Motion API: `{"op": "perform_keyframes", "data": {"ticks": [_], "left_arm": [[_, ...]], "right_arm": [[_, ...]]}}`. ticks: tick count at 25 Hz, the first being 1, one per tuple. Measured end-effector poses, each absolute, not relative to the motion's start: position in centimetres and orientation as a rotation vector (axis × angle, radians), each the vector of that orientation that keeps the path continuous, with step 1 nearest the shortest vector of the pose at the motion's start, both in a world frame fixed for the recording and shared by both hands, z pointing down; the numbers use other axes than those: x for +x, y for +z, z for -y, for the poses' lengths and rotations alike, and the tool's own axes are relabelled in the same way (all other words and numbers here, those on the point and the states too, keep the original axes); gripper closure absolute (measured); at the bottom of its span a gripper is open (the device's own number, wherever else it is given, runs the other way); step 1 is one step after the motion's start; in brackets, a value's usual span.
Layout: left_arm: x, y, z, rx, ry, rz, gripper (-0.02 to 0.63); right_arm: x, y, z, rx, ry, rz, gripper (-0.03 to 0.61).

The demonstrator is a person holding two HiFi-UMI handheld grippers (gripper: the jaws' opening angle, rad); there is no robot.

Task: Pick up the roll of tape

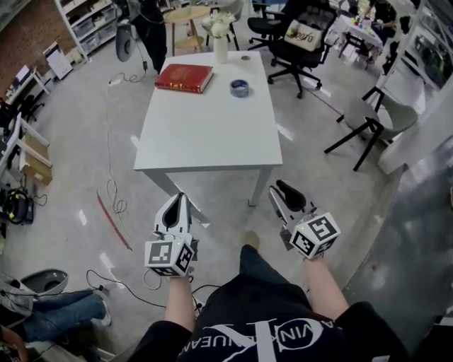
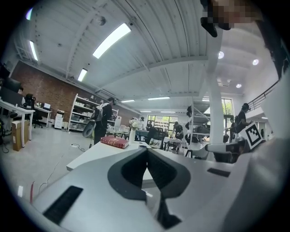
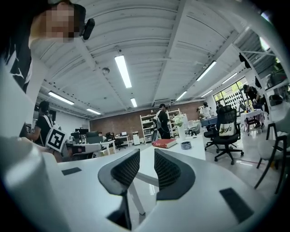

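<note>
A blue roll of tape (image 1: 239, 88) lies flat near the far right of the white table (image 1: 205, 134), beside a red book (image 1: 184, 77). Both grippers hang over the floor in front of the table's near edge, well short of the tape. My left gripper (image 1: 179, 199) has its jaws pressed together with nothing in them; in the left gripper view (image 2: 147, 150) it points at the table and the book (image 2: 115, 142). My right gripper (image 1: 278, 188) shows a narrow empty gap (image 3: 146, 154); the tape (image 3: 186, 145) sits far ahead, to the right.
A white vase of flowers (image 1: 220, 39) stands at the table's far edge. Black office chairs (image 1: 304, 39) and a grey chair (image 1: 382, 117) stand to the right. Cables (image 1: 110, 185) trail on the floor to the left. A round wooden table (image 1: 187, 18) is behind.
</note>
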State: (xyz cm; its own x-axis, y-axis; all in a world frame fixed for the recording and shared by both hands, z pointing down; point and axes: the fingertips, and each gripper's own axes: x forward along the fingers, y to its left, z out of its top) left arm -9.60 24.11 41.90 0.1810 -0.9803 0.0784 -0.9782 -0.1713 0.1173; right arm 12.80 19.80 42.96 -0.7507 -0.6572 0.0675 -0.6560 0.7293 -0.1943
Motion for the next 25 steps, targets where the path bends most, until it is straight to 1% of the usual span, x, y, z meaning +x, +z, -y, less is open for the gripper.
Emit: {"op": "perform_keyframes", "data": {"ticks": [11, 18, 25], "left_arm": [[-11.5, 41.5, -14.6, 2.270, -0.015, 1.940, 0.614], [-10.8, 41.8, -8.1, 2.285, -0.026, 1.926, 0.614], [-10.9, 41.7, -4.7, 2.295, -0.019, 1.922, 0.614]], "right_arm": [[10.4, 43.4, -9.9, -1.057, -0.371, -2.958, 0.488], [10.0, 43.7, -3.9, -1.037, -0.382, -2.972, 0.488], [9.3, 43.9, 0.0, -1.017, -0.409, -2.980, 0.488]]}}
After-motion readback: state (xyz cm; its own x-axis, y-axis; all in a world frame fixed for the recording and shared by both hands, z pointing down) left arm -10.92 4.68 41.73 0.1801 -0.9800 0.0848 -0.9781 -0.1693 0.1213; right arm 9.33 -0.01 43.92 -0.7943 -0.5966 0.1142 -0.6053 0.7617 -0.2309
